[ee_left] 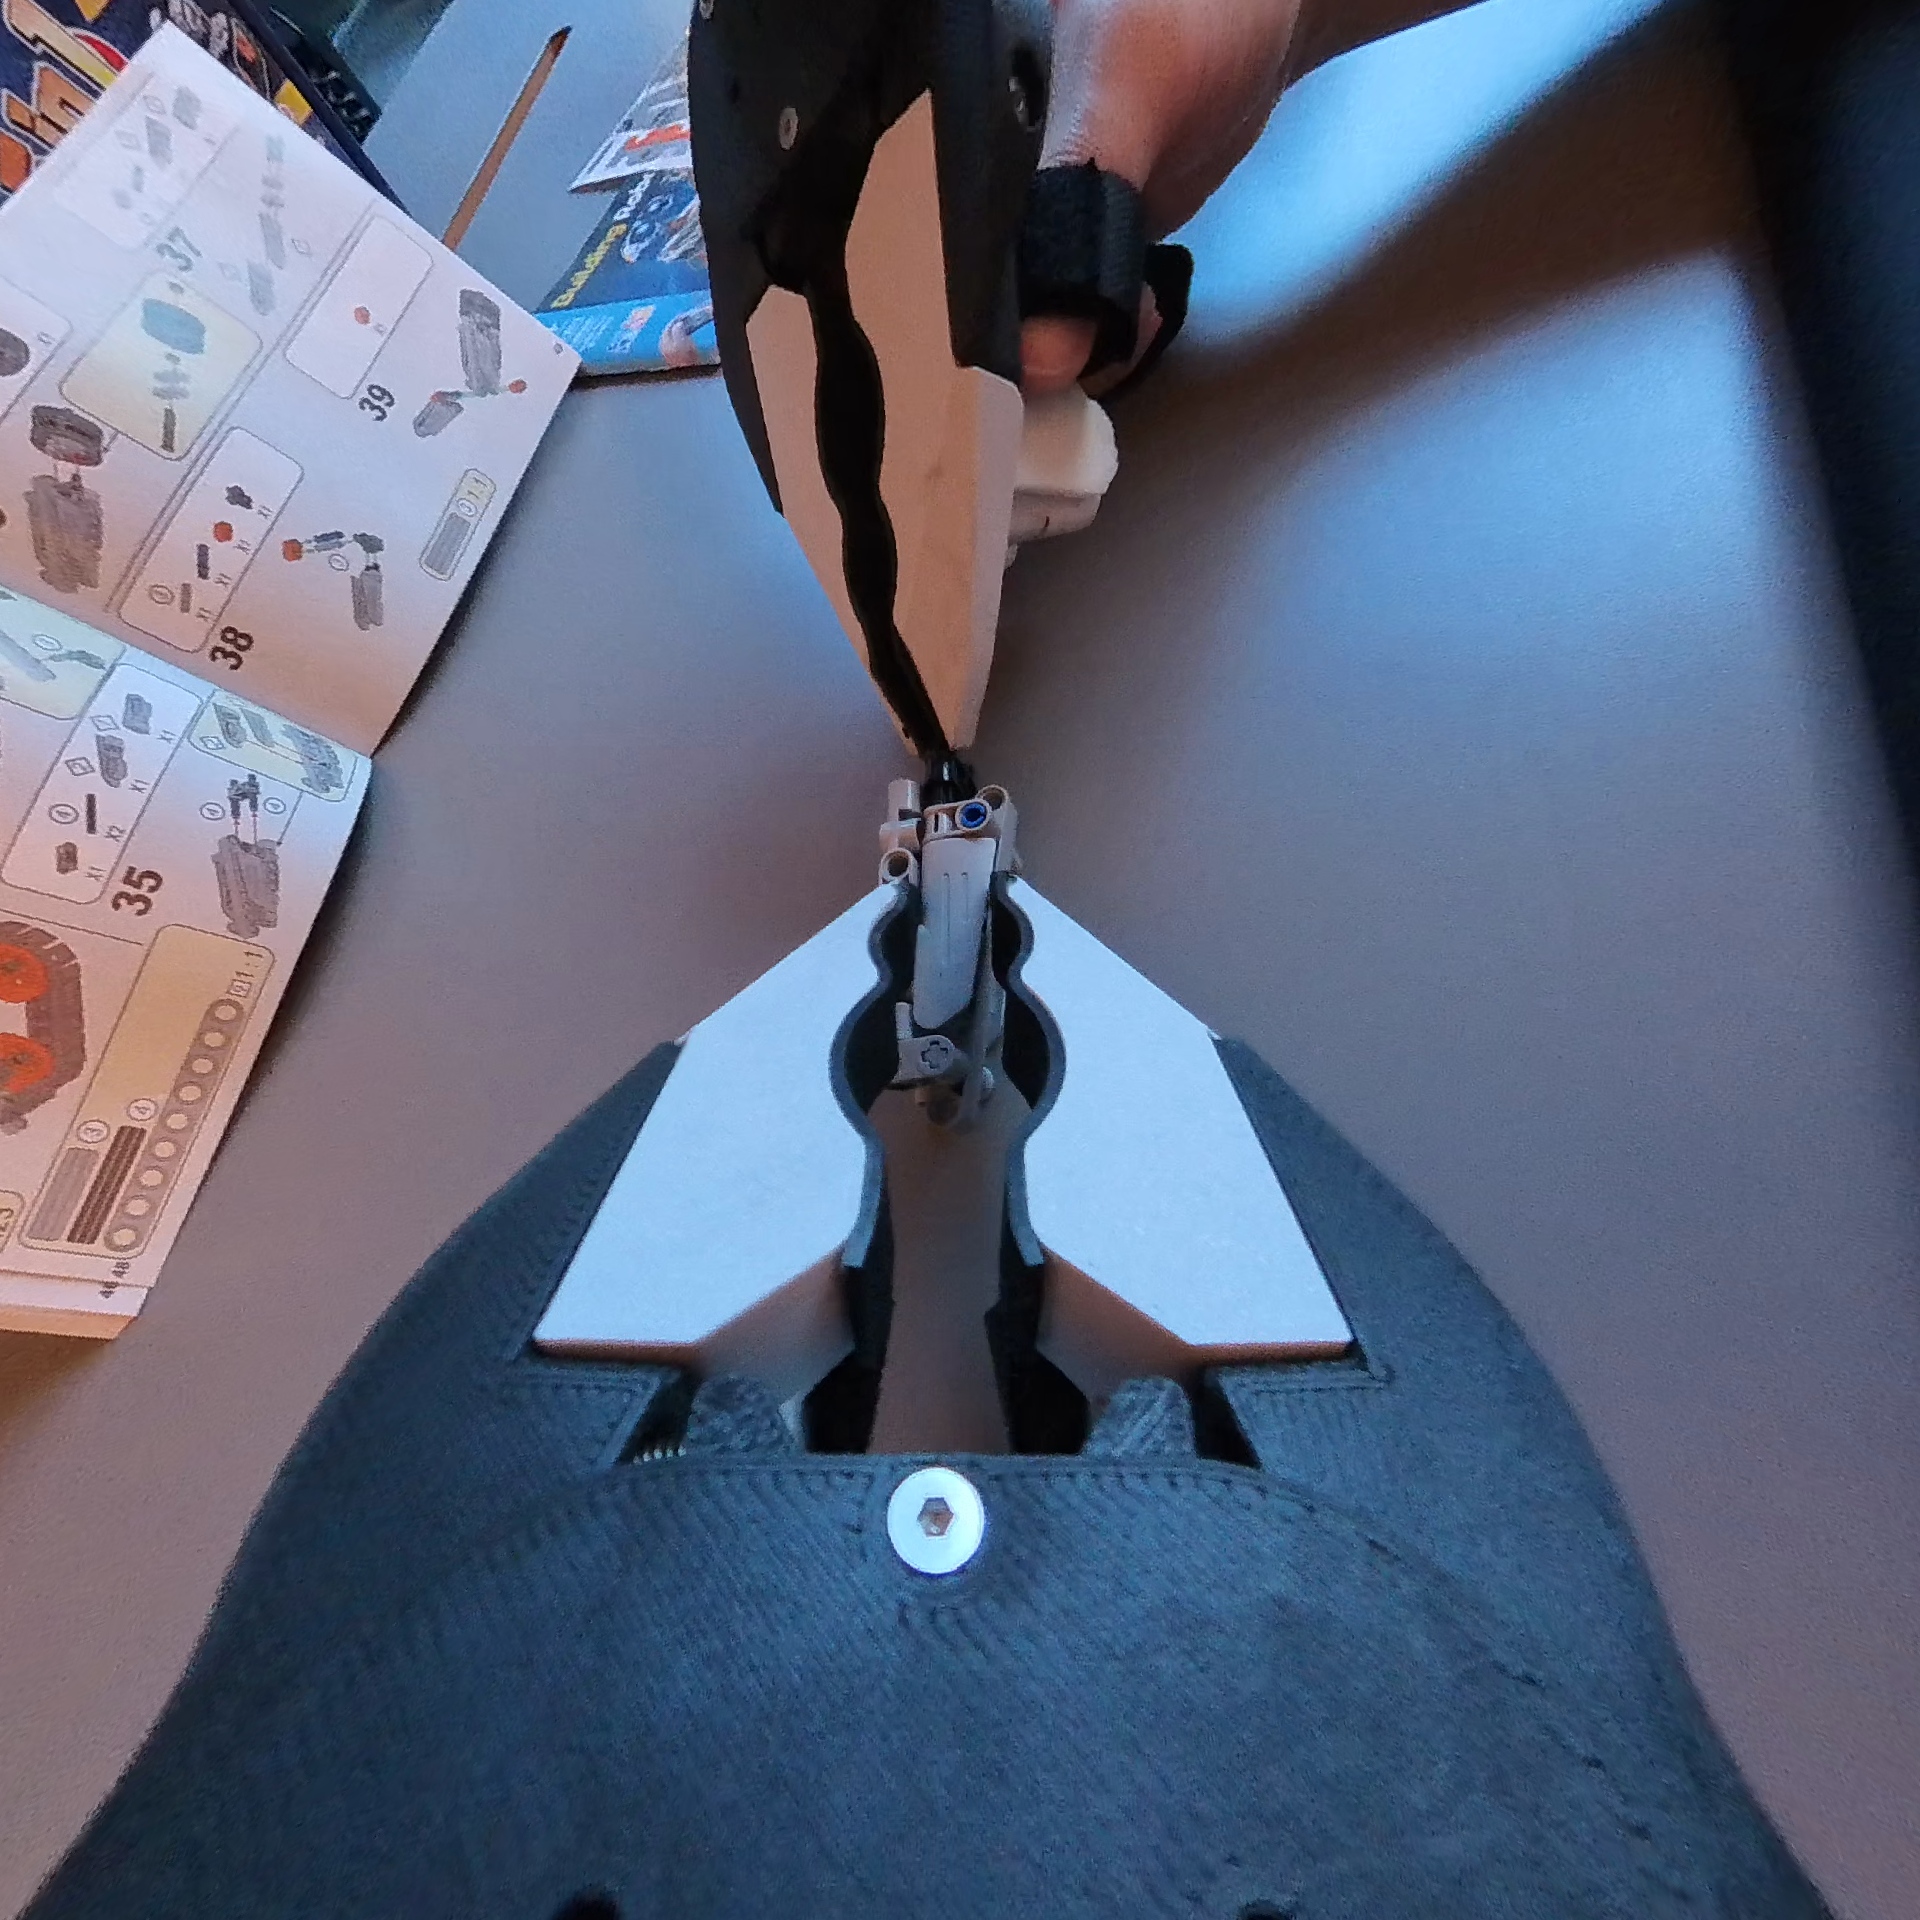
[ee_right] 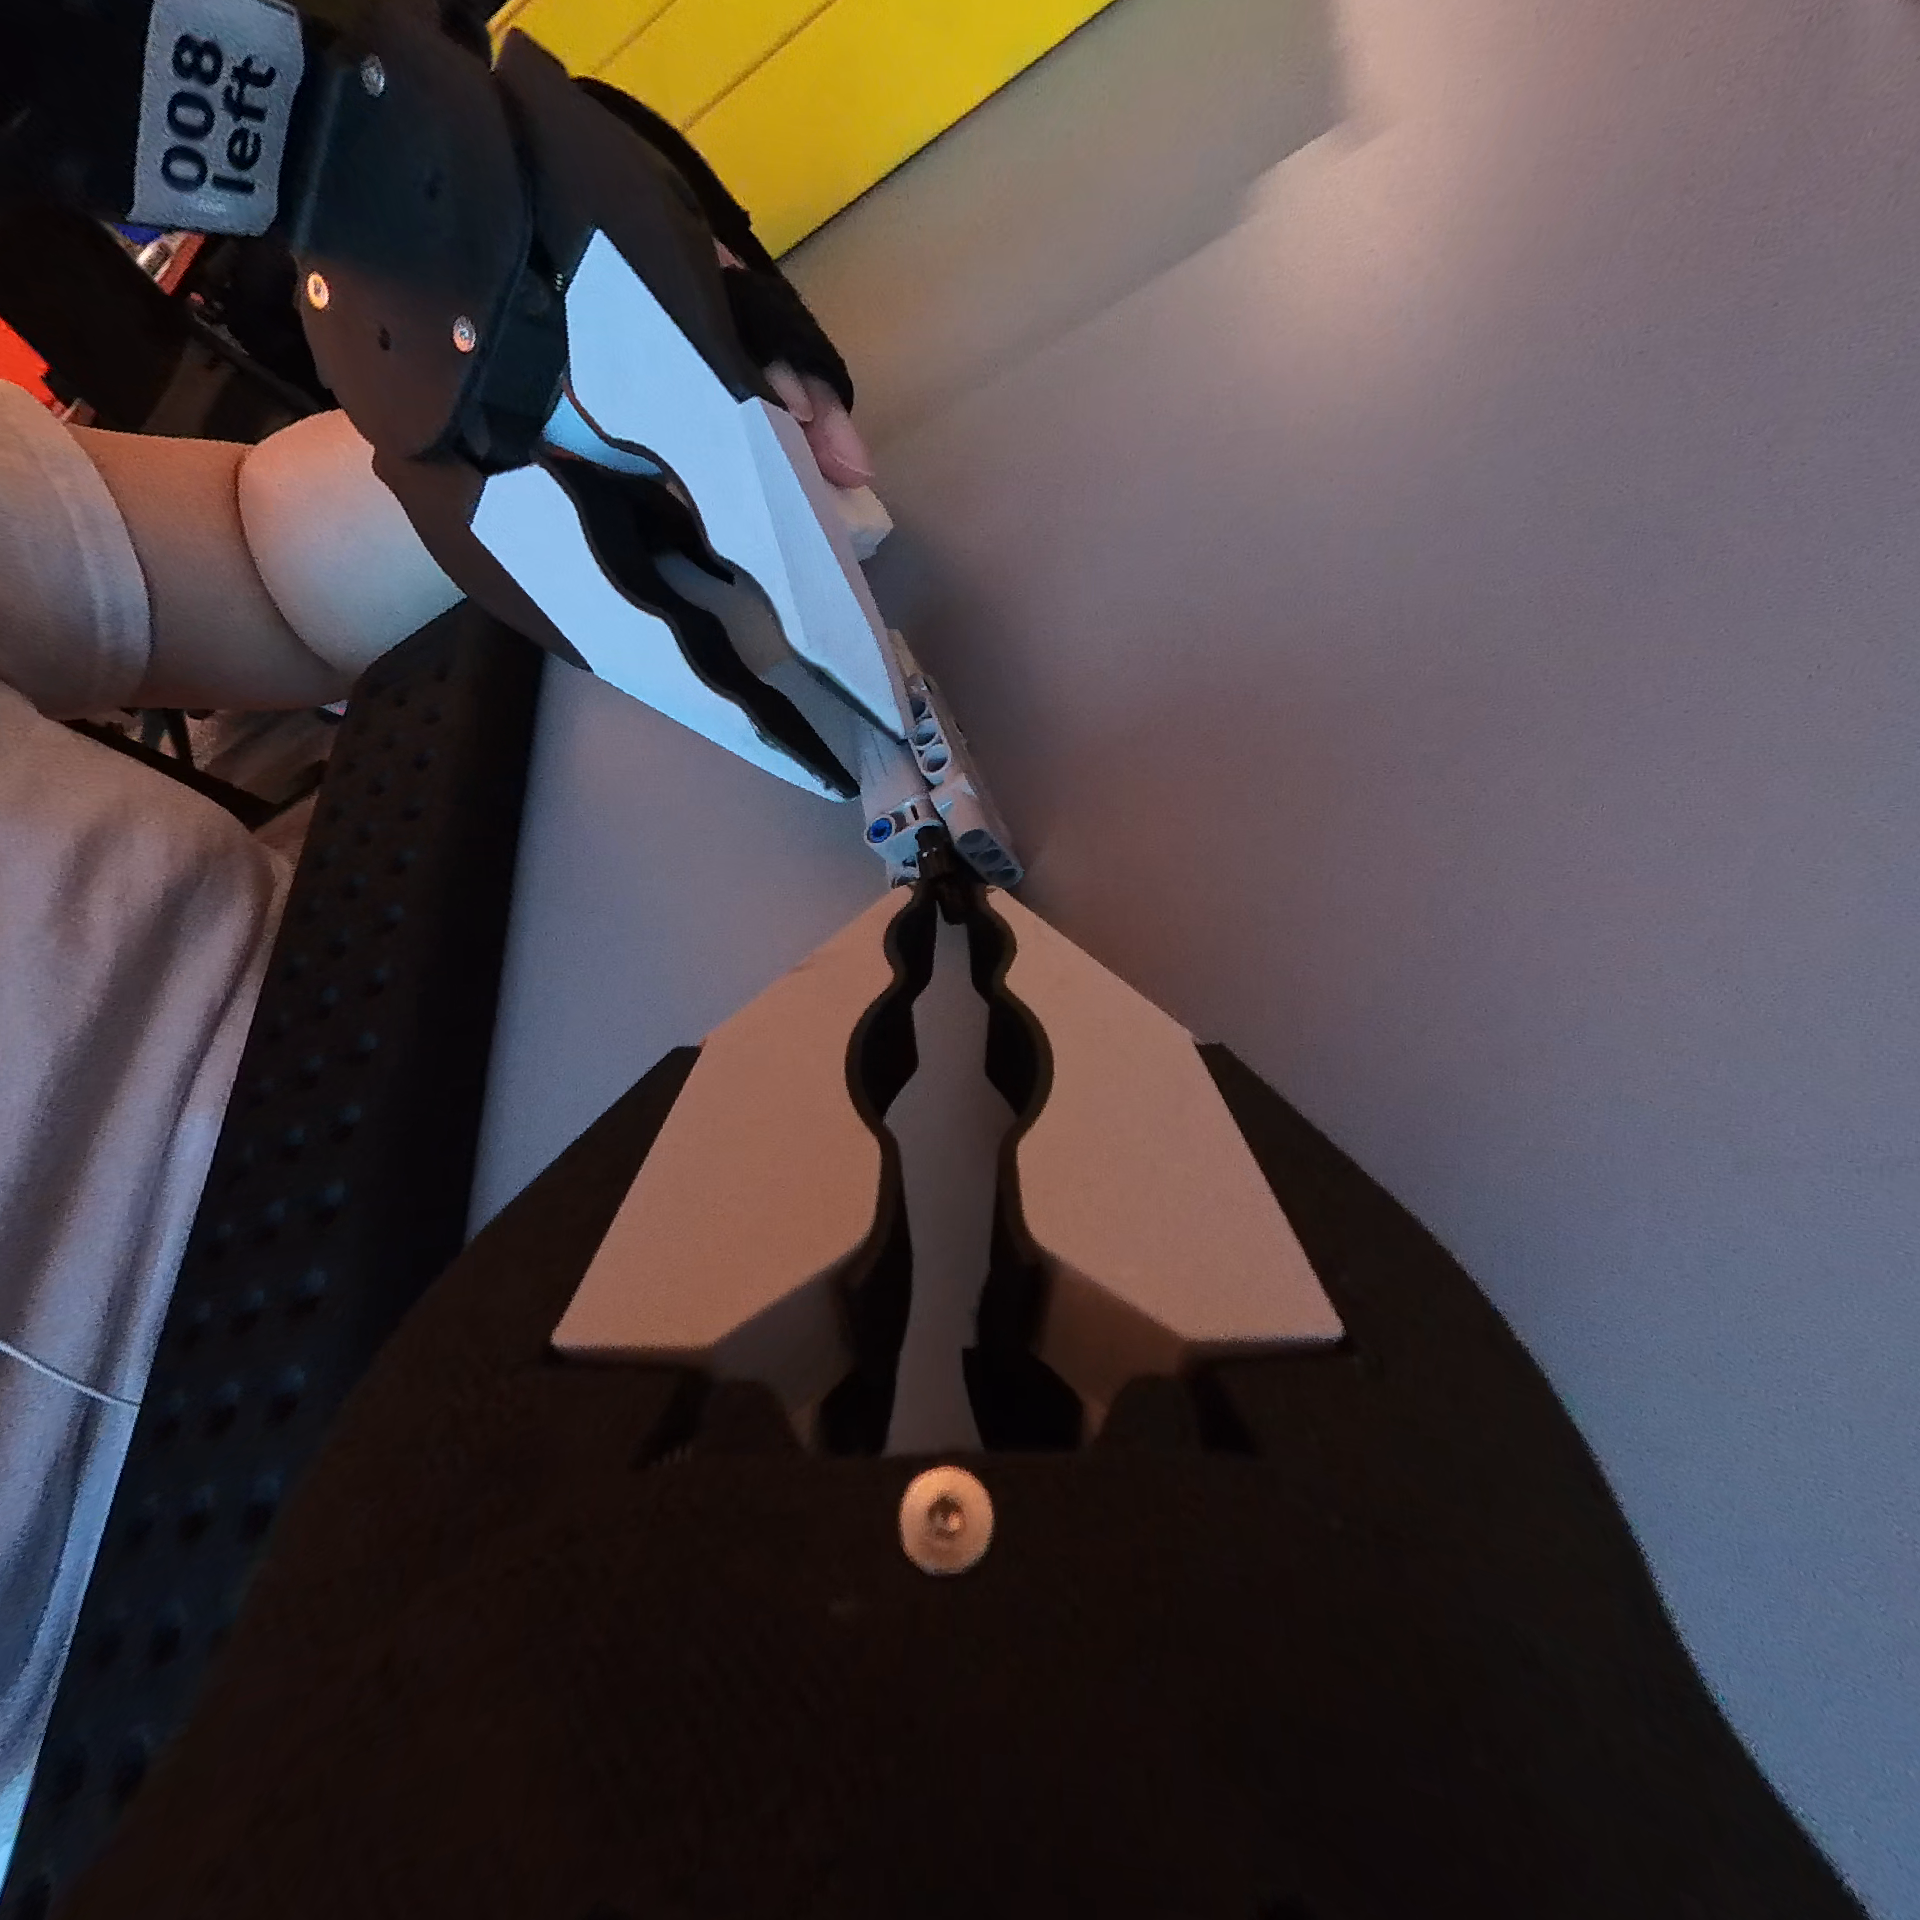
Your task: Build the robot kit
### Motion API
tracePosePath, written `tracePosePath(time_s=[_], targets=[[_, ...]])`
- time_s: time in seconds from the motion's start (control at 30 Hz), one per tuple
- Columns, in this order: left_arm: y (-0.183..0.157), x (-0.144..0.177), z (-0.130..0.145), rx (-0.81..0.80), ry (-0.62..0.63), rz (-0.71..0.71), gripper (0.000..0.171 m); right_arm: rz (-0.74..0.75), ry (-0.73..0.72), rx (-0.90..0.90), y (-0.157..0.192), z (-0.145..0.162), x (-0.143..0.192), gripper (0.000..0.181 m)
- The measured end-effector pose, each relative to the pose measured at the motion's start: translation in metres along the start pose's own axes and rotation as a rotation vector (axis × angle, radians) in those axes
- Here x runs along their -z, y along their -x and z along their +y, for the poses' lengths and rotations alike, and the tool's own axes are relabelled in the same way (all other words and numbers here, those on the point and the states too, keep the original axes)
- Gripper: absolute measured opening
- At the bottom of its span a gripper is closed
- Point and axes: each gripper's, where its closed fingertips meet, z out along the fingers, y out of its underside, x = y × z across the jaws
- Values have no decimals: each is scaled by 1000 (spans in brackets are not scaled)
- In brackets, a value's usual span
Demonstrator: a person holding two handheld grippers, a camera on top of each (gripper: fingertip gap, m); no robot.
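My left gripper (ee_left: 951, 904) is shut on a small grey toy-brick assembly (ee_left: 951, 935) with a blue pin, held just above the brown table (ee_left: 1455, 831). My right gripper (ee_right: 948, 909) is shut on a small black pin (ee_right: 943, 891) that meets the far end of the assembly (ee_right: 935, 800). In the left wrist view the right gripper (ee_left: 940, 743) comes in from above, its tips pinching the black pin (ee_left: 951, 774) at the top of the assembly. In the right wrist view the left gripper (ee_right: 868, 753) reaches in from the upper left, held by a hand.
An open building-instruction booklet (ee_left: 187, 665) lies at the left of the table, a blue printed box or leaflet (ee_left: 634, 291) behind it. A black perforated rail (ee_right: 343, 1039) runs along the table's edge, a yellow surface (ee_right: 831, 94) beyond. A person's arm (ee_right: 260, 561) shows at left. Less than 4 cm separates the two grippers' tips.
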Motion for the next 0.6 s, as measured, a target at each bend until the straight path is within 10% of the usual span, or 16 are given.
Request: tracePosePath(time_s=[0.33,0.6], targets=[[3,2,5,-17,15,-11,21,-8,-53,-25,-2,-7,4,19],[16,13,3,26,-14,-36,24,150,-85,368,7,-16,2,24]])
